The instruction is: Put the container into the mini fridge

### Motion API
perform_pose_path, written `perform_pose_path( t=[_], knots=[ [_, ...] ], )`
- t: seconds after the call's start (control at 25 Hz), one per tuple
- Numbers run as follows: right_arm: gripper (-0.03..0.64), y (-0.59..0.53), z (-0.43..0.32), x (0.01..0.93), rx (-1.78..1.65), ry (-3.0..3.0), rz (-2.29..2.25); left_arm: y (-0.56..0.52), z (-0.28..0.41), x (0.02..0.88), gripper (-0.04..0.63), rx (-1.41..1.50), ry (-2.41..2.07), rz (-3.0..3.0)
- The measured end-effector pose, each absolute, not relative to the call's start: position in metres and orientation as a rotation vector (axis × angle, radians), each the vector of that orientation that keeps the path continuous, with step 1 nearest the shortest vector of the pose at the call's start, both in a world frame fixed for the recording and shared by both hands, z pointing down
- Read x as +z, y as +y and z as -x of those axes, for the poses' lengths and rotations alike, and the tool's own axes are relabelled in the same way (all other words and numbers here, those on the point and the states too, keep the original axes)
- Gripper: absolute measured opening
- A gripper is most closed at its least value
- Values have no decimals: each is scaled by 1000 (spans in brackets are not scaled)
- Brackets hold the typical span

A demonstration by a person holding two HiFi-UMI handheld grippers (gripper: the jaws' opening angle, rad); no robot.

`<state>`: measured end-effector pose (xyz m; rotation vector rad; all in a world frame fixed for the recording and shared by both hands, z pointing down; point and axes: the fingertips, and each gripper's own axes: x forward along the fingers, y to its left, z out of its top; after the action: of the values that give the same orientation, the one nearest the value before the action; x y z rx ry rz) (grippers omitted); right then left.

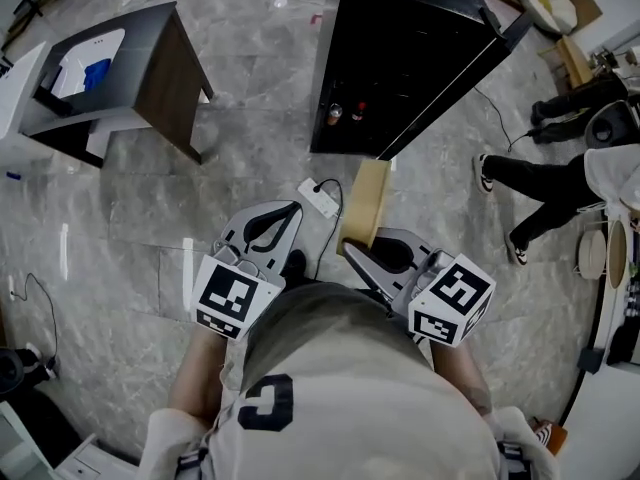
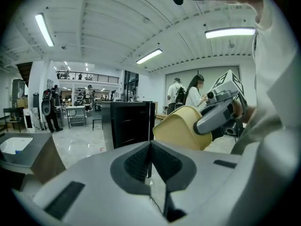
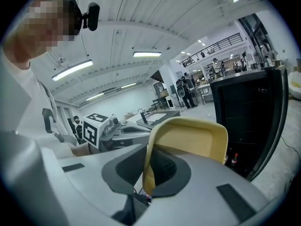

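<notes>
Right tool clamped on yellow container rim | left tool jaws together, empty | mini fridge open ahead: approach low, keep container level.

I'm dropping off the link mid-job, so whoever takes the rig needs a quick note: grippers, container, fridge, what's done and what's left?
Left gripper: jaws together, nothing in them.
Right gripper: shut on one wall of the yellow container, held off the floor in front of the person.
Mini fridge: on the floor ahead, door open, small bottles low inside.
Done: container picked up, fridge open.
Left: carry the container to the fridge, set it on a shelf and let go. The free left gripper could probably close the door afterwards.
</notes>
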<state>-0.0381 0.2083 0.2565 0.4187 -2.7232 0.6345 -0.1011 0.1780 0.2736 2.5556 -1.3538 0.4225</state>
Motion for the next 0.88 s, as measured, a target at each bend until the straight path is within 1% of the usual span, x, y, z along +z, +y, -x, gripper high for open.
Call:
perform_pose_path(
  t=[0.36,0.6,0.88],
  knots=[
    [40,193,71,262,640,-2670,-518,156,121,280,57,394,-1210,-2620],
    [40,180,75,267,644,-2630,-544,137,124,290,57,430,-1173,-2596],
    [40,151,72,280,620,-2619,-458,106,123,314,57,506,-1217,-2473]
  ],
)
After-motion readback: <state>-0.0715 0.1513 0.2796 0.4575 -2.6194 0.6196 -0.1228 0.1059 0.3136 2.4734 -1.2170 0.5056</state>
